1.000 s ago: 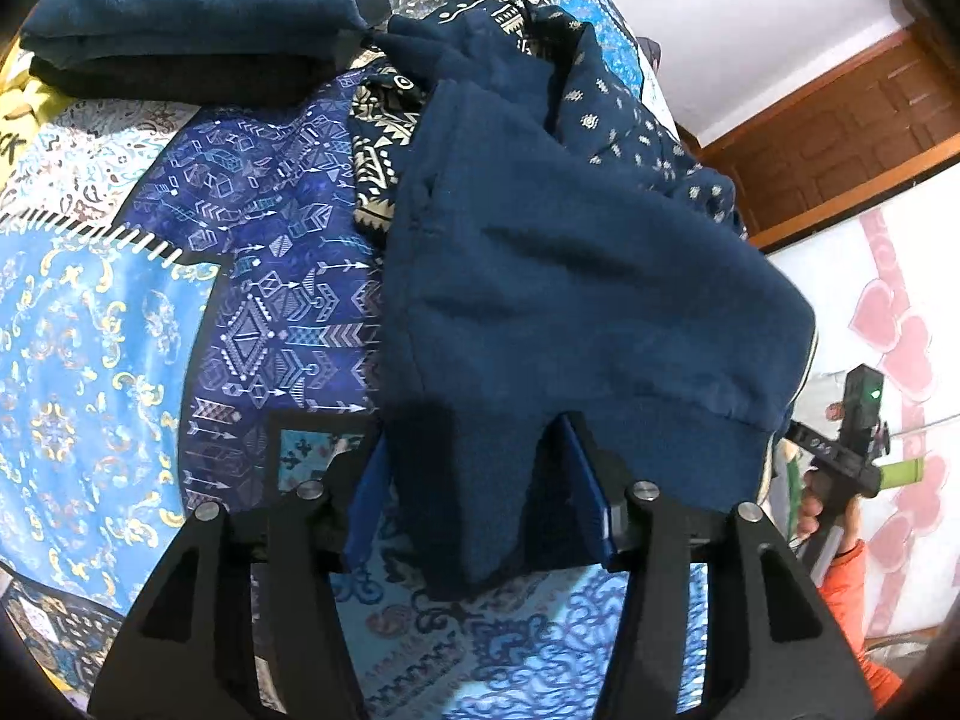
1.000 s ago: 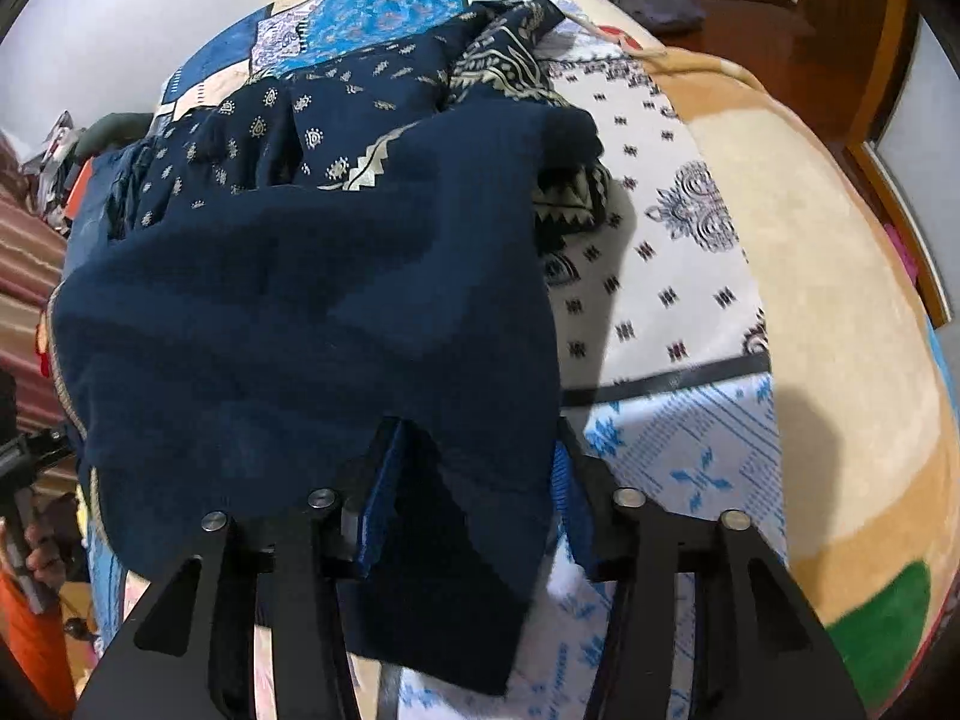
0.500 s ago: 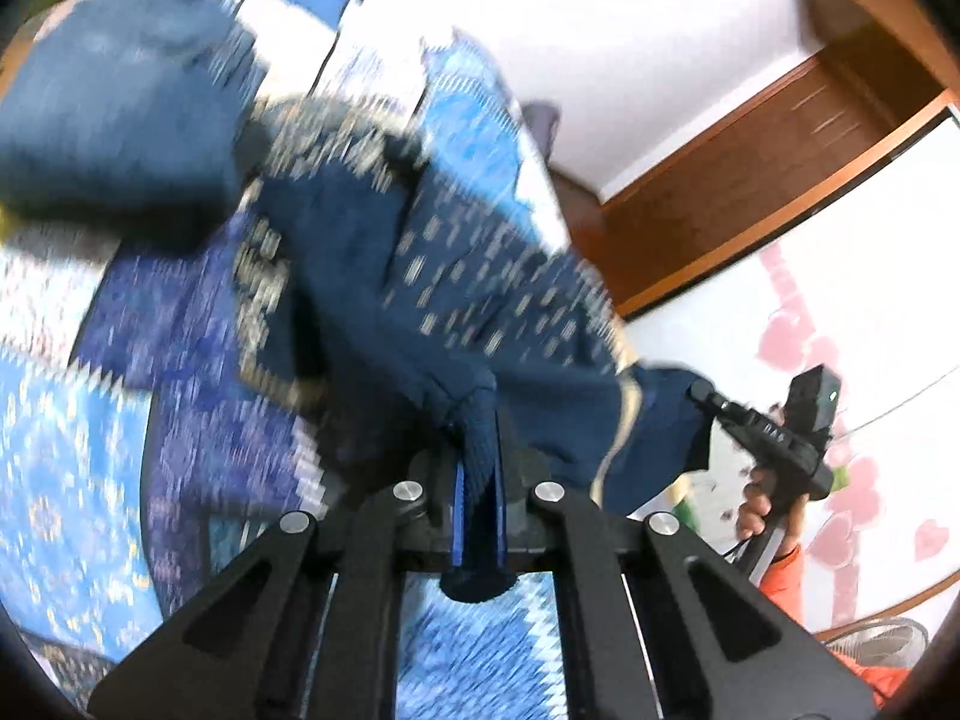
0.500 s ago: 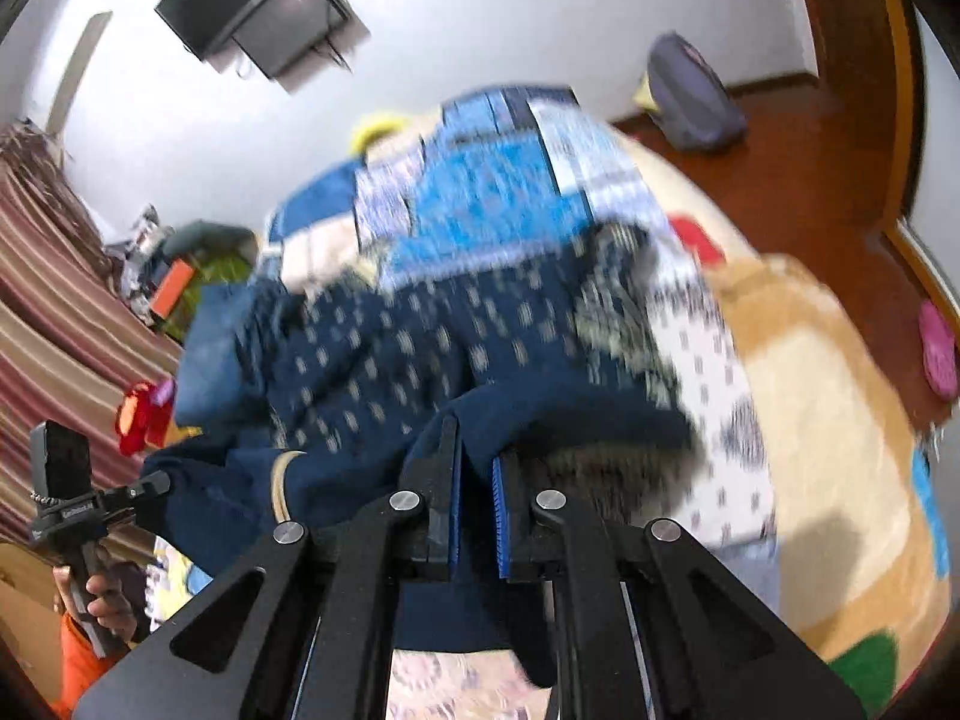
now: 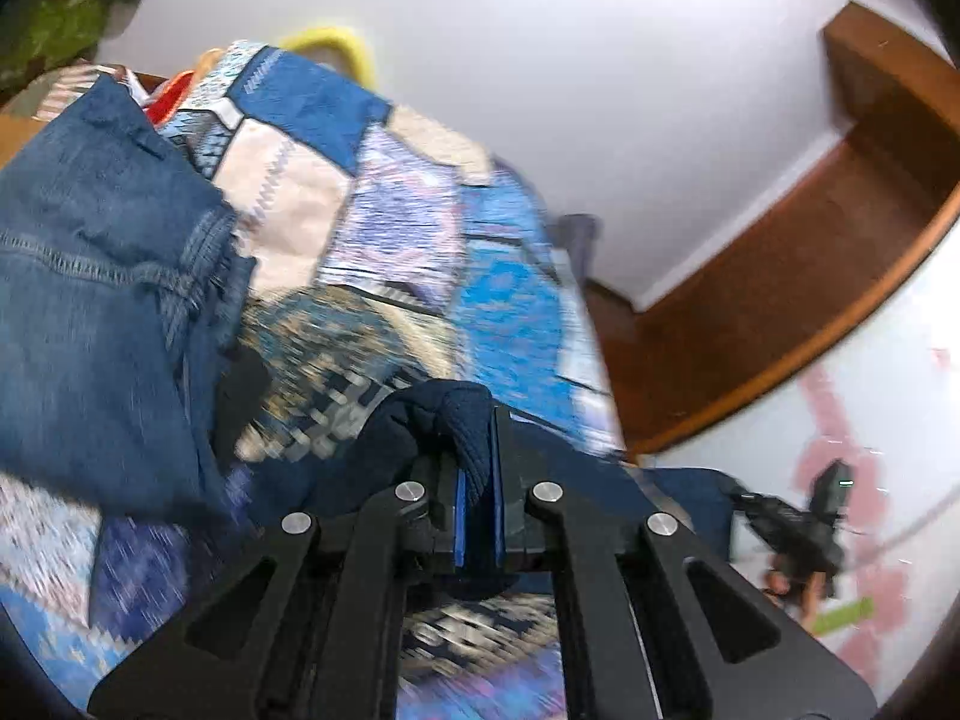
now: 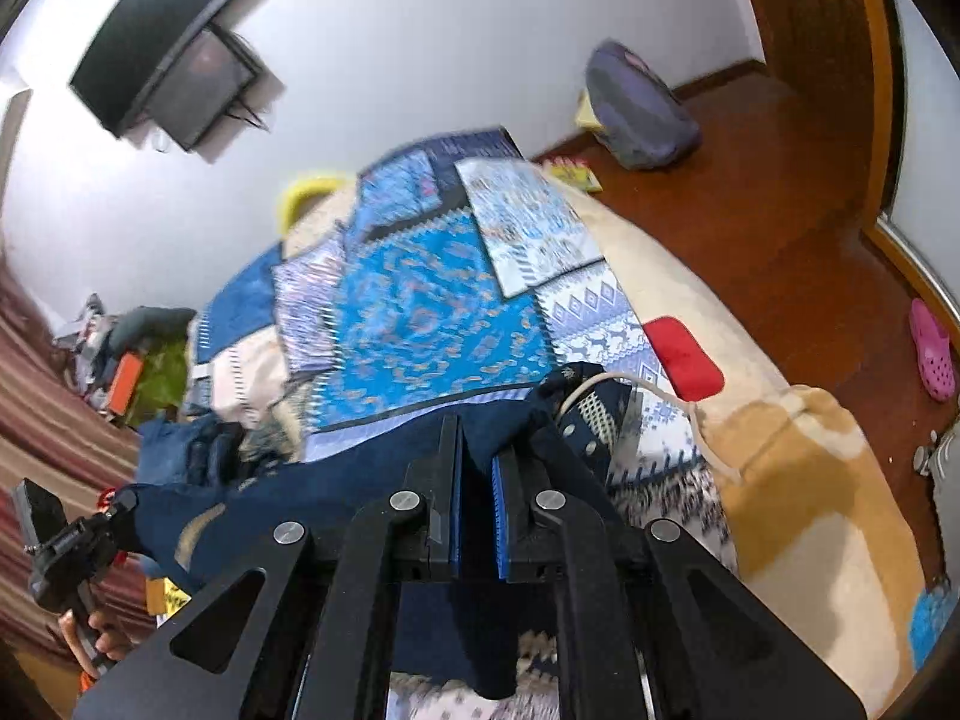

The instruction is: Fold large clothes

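Observation:
The navy sweatshirt [image 6: 336,498] hangs stretched between both grippers above the patchwork bed quilt [image 6: 420,312]. My right gripper [image 6: 477,468] is shut on one edge of it, and navy fabric fills the gap between the blue pads. In the left wrist view my left gripper [image 5: 477,468] is shut on a bunched navy sweatshirt corner [image 5: 432,414]. Each view shows the other gripper far off, pinching the opposite end: the left gripper [image 6: 129,501] and the right gripper [image 5: 735,495]. The middle of the sweatshirt is mostly hidden below the gripper bodies.
Folded jeans [image 5: 90,300] lie on the quilt [image 5: 510,300] at left. A dotted navy garment [image 6: 591,414] with a white cord lies on the bed near a beige blanket [image 6: 810,480]. A backpack [image 6: 642,108] and a pink shoe [image 6: 933,354] sit on the wooden floor.
Both grippers closed on the sweatshirt's edge, then rose and tilted up. The sweatshirt came off the bed and is pulled taut between them.

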The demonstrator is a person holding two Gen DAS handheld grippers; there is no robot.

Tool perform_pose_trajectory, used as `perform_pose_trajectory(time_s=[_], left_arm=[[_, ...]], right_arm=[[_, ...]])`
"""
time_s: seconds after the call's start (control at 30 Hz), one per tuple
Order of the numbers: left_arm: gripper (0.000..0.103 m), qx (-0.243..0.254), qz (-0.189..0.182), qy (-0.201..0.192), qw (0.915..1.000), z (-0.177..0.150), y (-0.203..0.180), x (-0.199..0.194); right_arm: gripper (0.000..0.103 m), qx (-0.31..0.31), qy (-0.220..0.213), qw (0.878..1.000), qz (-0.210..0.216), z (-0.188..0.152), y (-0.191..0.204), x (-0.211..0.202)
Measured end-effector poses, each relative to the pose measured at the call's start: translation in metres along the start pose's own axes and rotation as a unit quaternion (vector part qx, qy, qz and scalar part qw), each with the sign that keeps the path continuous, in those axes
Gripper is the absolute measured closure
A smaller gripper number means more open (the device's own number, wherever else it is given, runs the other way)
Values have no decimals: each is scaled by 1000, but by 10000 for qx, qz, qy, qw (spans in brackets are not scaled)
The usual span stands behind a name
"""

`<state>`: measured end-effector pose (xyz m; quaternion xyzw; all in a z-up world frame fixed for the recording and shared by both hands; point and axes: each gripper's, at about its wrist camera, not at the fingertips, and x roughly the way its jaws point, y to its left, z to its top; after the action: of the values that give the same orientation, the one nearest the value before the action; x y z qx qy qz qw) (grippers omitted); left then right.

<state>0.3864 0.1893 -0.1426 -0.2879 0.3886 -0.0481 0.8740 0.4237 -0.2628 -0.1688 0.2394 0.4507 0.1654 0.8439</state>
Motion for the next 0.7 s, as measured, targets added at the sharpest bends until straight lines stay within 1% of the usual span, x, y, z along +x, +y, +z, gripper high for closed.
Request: perform_pose_trajectory(time_s=[0.1, 0.13, 0.2, 0.23, 0.27, 0.3, 0.37, 0.4, 0.43, 0.47, 0.5, 0.53, 0.57, 0.63, 0.7], left_arm=[[98, 39, 511, 307, 9982, 4, 18, 46], [98, 67, 677, 460, 9966, 2, 25, 61], [98, 213, 936, 723, 9928, -4, 35, 83], [97, 319, 1018, 832, 9908, -7, 37, 90], [97, 459, 1064, 959, 9886, -12, 39, 96], [96, 526, 1057, 1003, 9879, -14, 40, 98], [94, 684, 1009, 1035, 9871, -18, 39, 94], [91, 746, 999, 1041, 9867, -19, 38, 89], [86, 784, 998, 1036, 9865, -19, 36, 84], [77, 814, 1017, 1021, 9862, -19, 33, 77], [71, 829, 1065, 981, 9860, -19, 29, 69], [61, 849, 1101, 907, 9861, -19, 27, 61], [57, 887, 1123, 778, 9867, -19, 24, 50], [56, 983, 1018, 630, 9879, -21, 17, 30], [56, 1083, 966, 615, 9875, -25, 11, 22]], right_arm=[[95, 139, 361, 9991, -197, 4, -15, 31], [92, 241, 521, 9981, -230, 3, -22, 43], [92, 549, 882, 9938, -401, -2, -41, 63], [90, 681, 1014, 9917, -400, -4, -49, 68], [90, 791, 1088, 9904, -316, -6, -55, 68], [90, 922, 1136, 9890, -190, -7, -61, 66], [90, 1020, 1139, 9882, -90, -8, -68, 58], [89, 954, 1113, 9891, -118, -8, -68, 52], [88, 848, 1088, 9903, -180, -8, -65, 48], [86, 664, 1049, 9918, -312, -9, -61, 42], [84, 464, 992, 9929, -462, -11, -55, 35], [83, 322, 946, 9935, -544, -13, -49, 32], [83, 93, 887, 9942, -602, -16, -41, 26], [83, -244, 825, 9945, -591, -23, -27, 17], [83, -542, 823, 9936, -546, -32, -11, 11]])
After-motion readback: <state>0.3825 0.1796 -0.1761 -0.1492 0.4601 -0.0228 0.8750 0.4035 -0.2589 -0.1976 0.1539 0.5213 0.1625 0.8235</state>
